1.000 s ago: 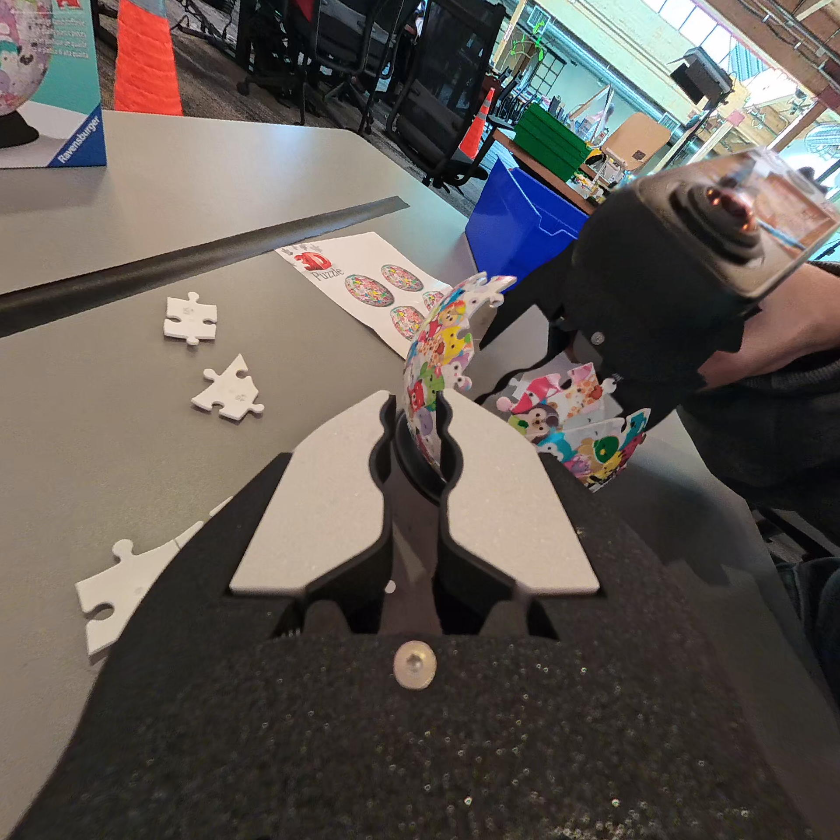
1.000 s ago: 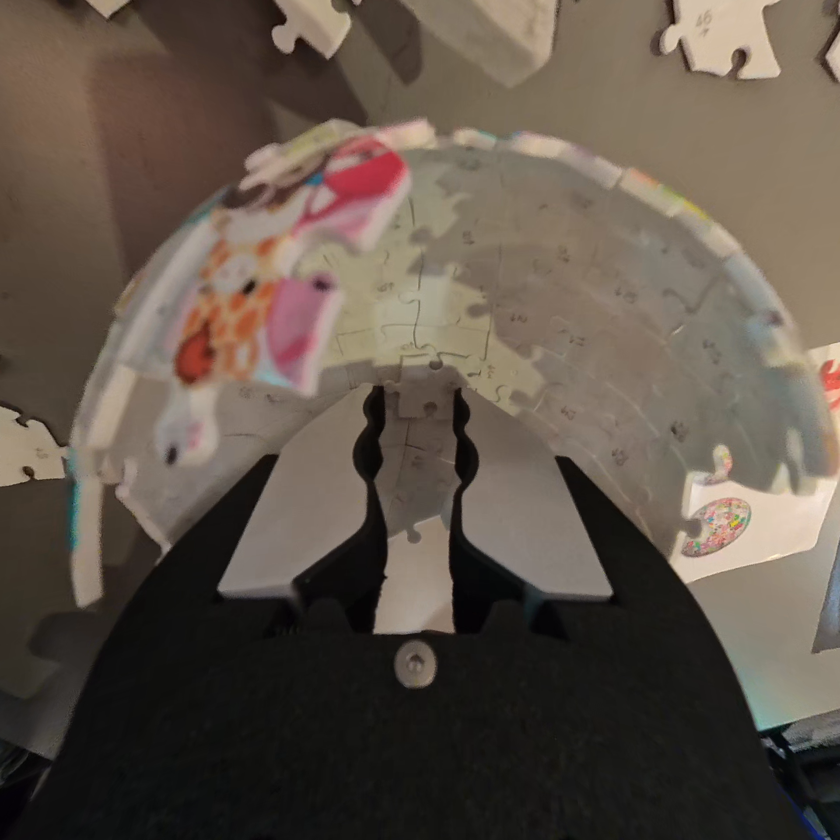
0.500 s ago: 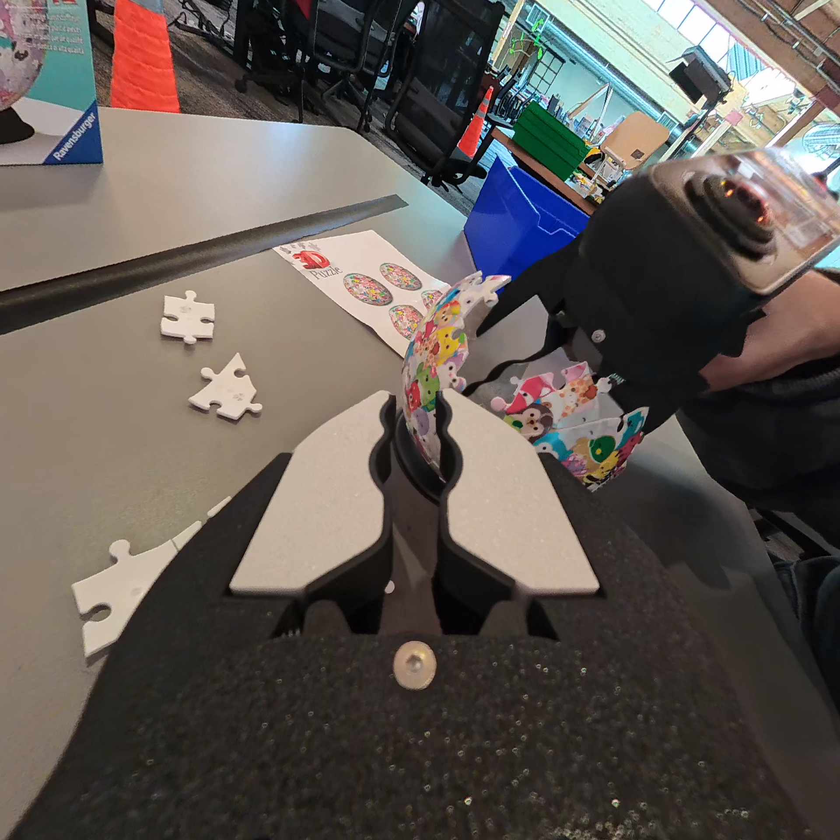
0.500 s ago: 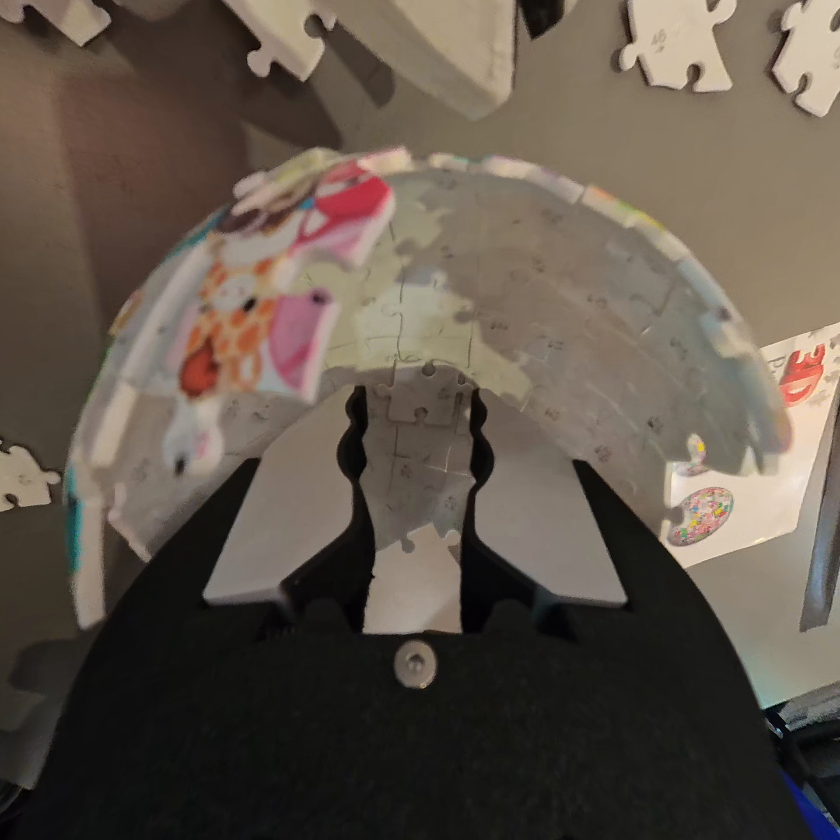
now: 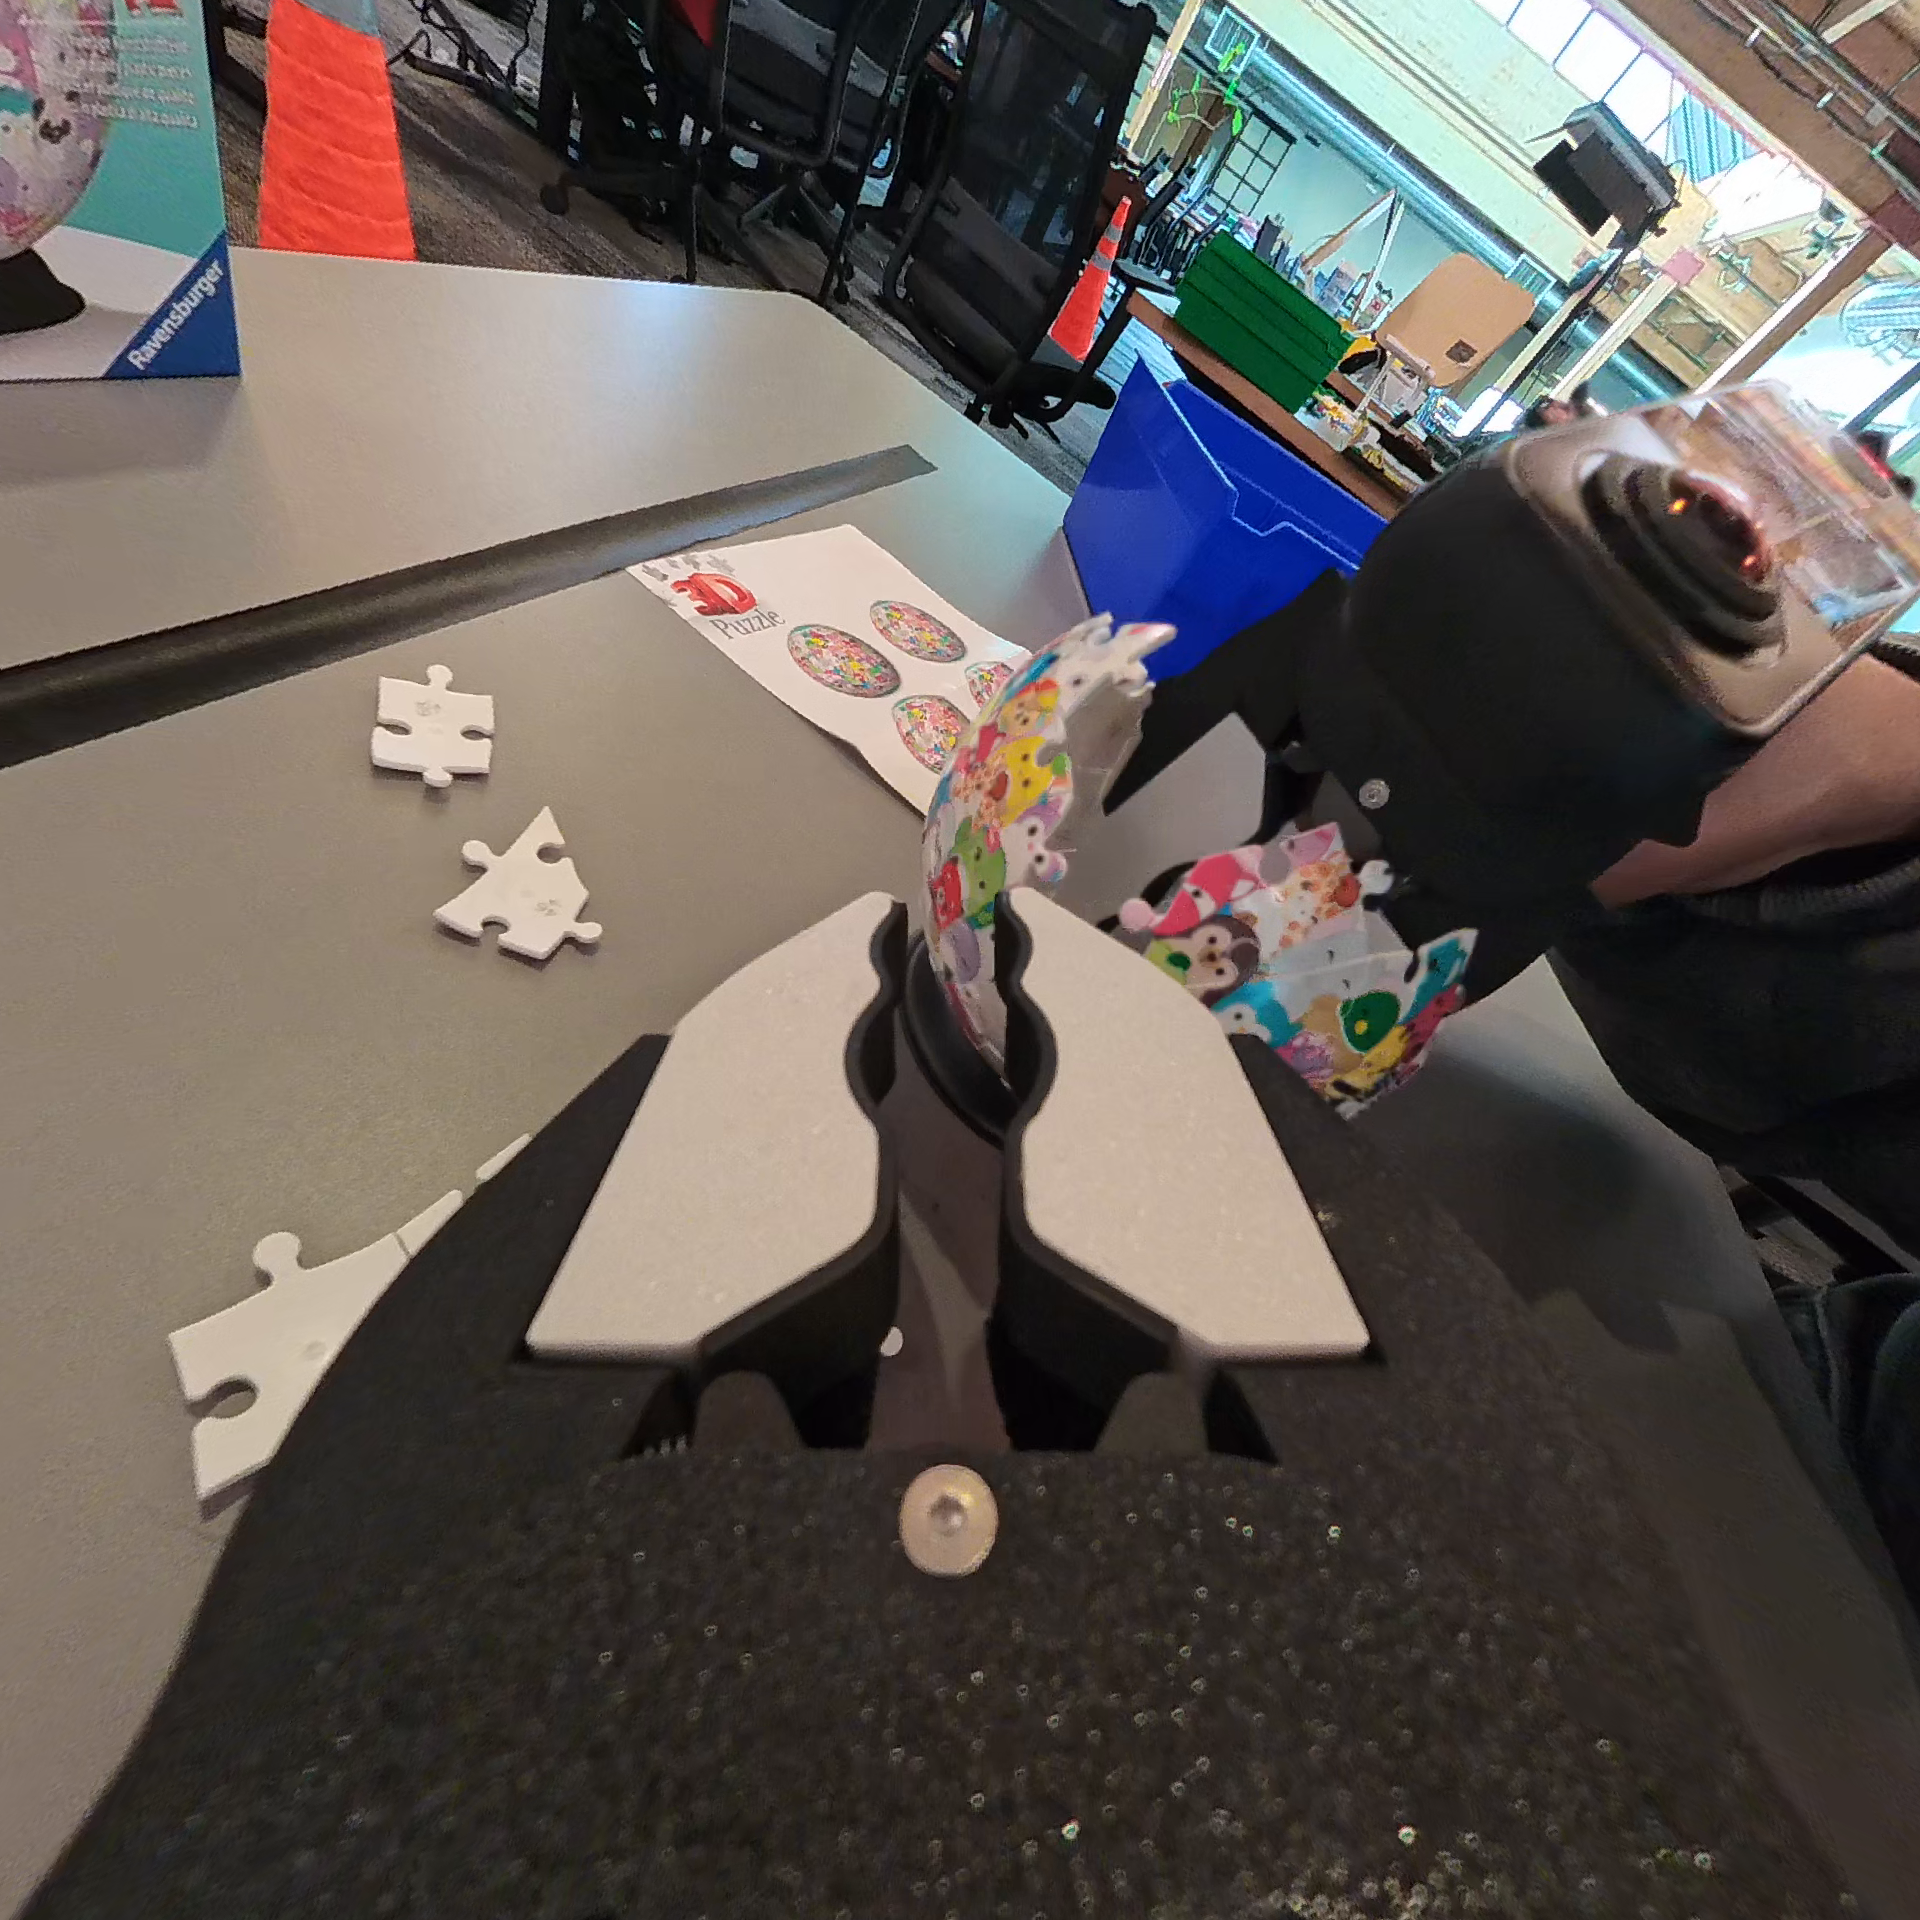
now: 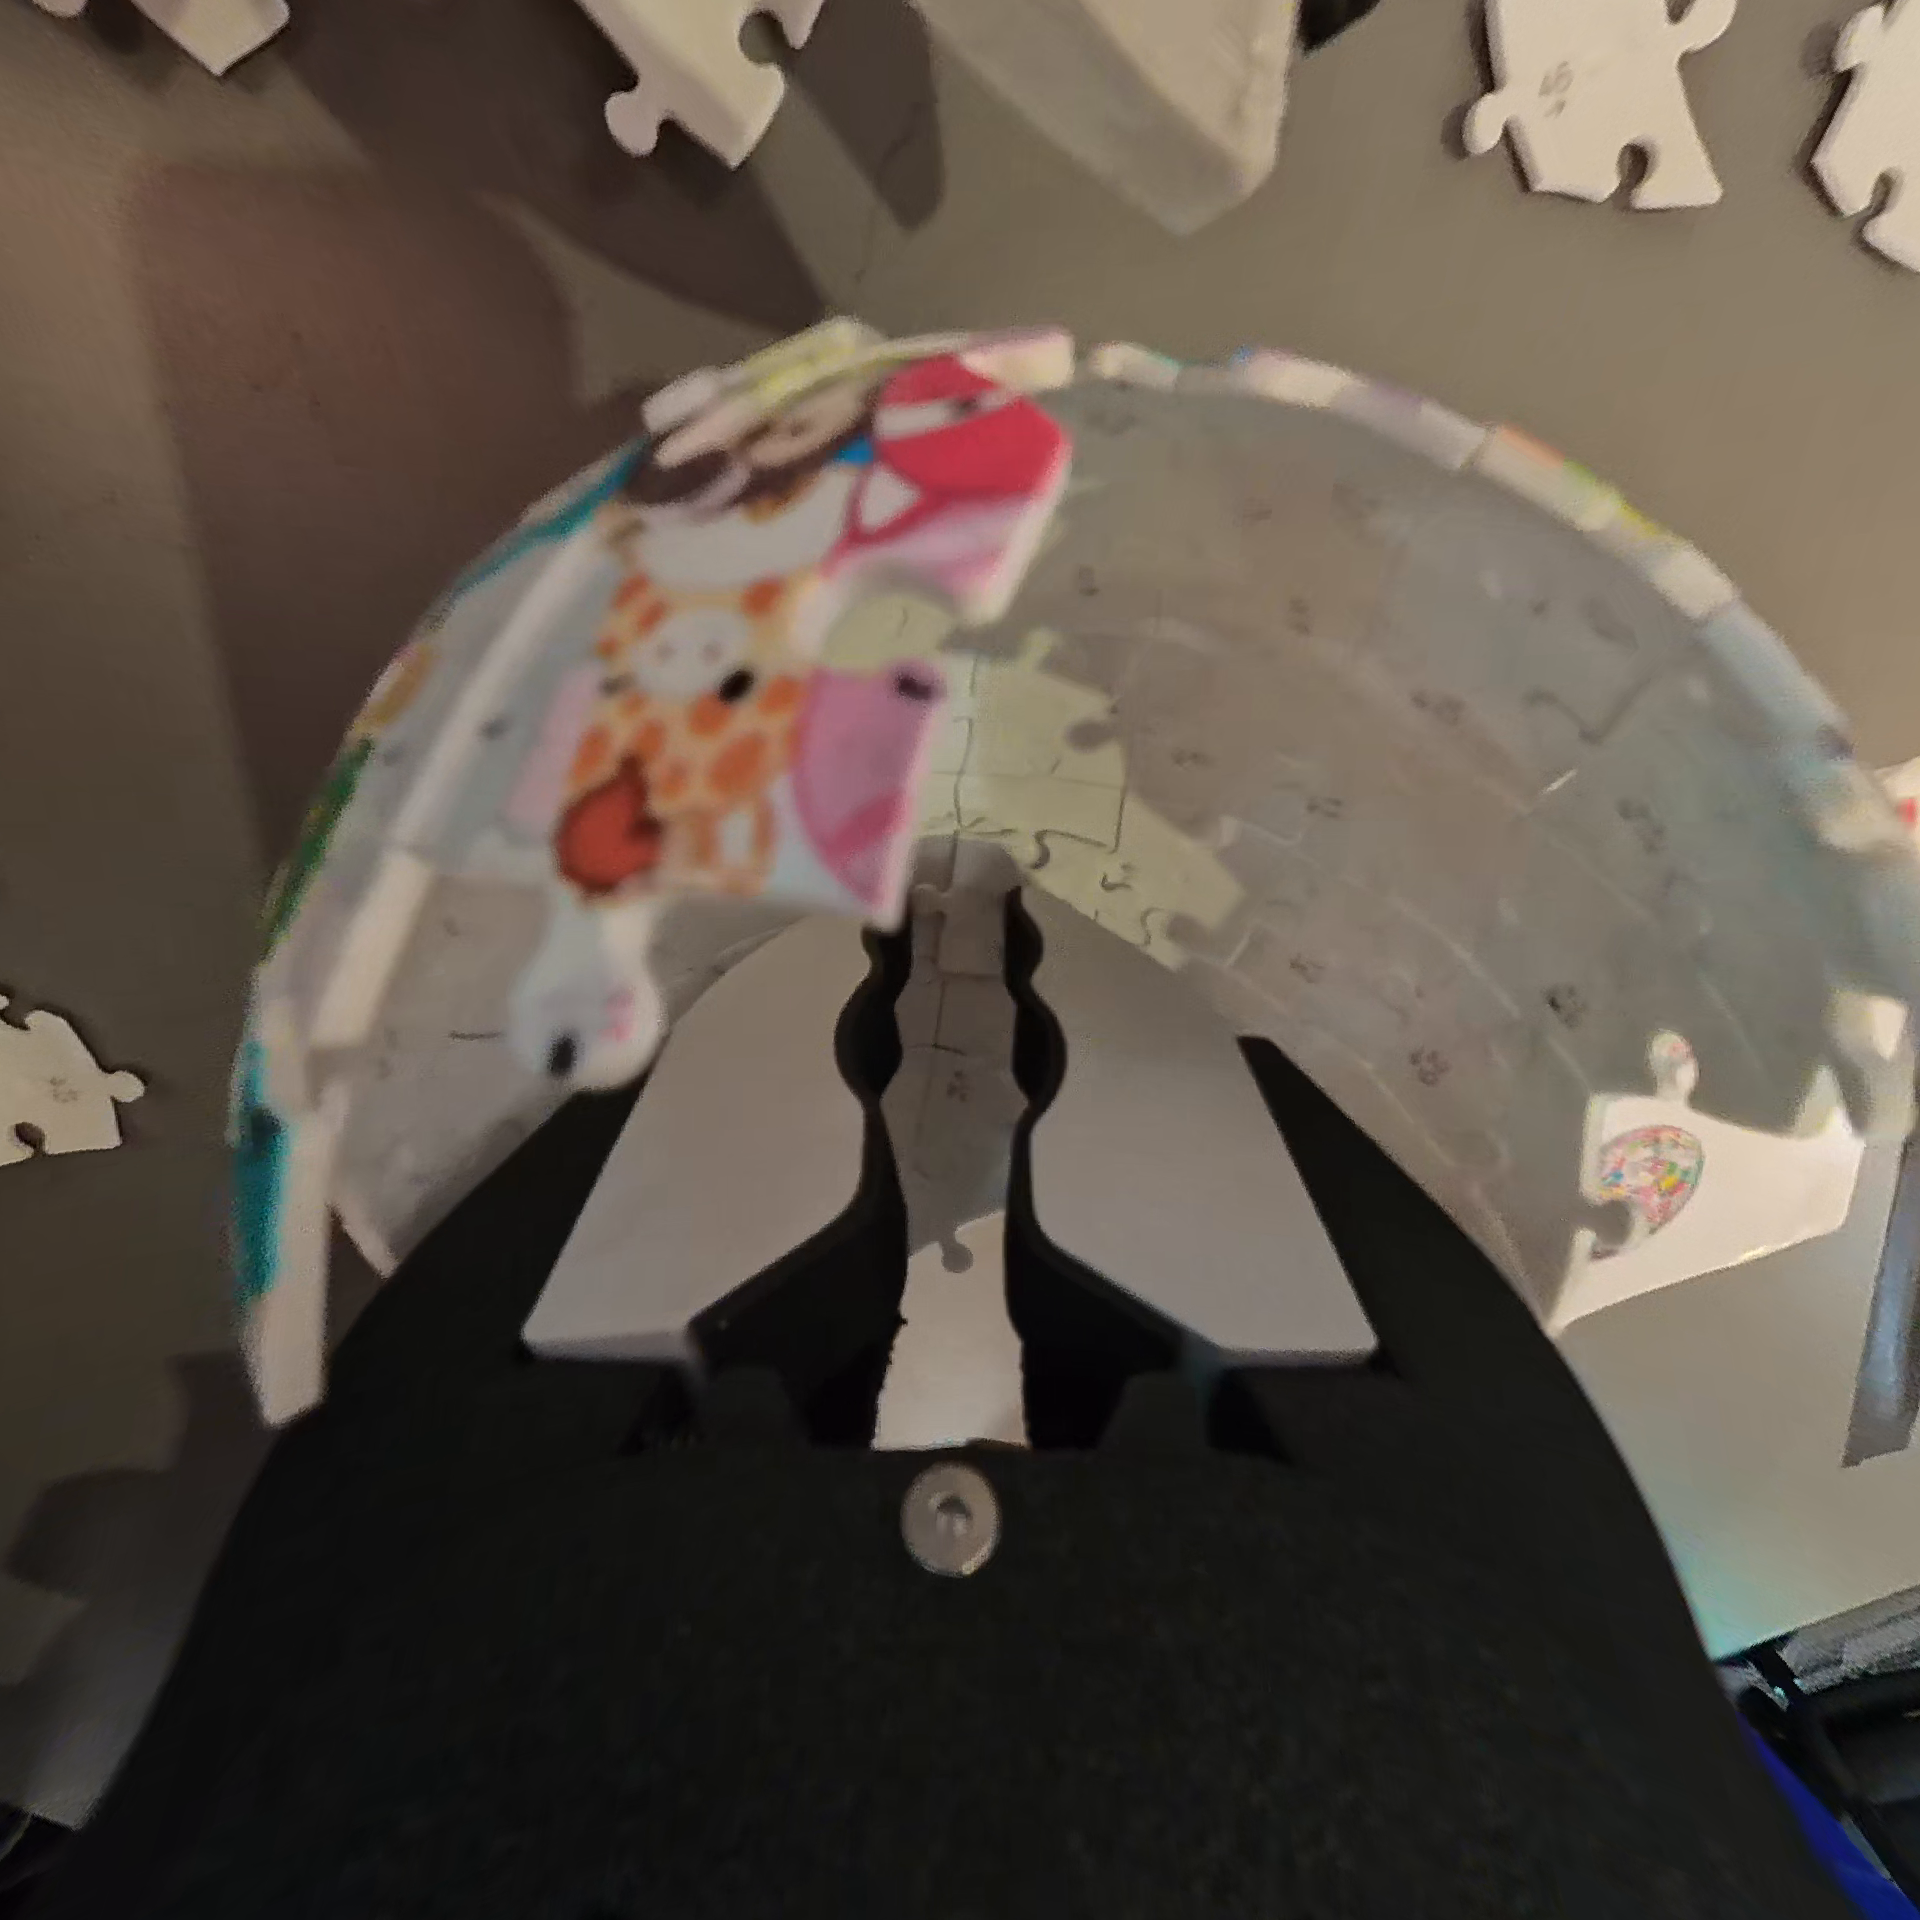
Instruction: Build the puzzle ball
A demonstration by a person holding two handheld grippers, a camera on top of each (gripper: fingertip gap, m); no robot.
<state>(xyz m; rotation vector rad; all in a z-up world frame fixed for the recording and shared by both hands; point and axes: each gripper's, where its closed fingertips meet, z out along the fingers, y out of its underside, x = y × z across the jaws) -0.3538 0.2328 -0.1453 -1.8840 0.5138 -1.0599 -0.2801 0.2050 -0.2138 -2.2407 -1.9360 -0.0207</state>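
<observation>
Your left gripper [image 5: 951, 940] clamps the rim of the half-built, cartoon-printed plastic puzzle ball shell [image 5: 997, 800] above the grey table [image 5: 260, 935]. At three o'clock, your right gripper [image 6: 954, 940] pinches a curved multi-piece colourful segment [image 6: 727, 748], visible in both views. Judged from here: bring the segment's tabs square to the shell's open edge and press gently; forcing could pop joined seams. Loose white pieces [image 5: 431, 724] wait at ten o'clock.
</observation>
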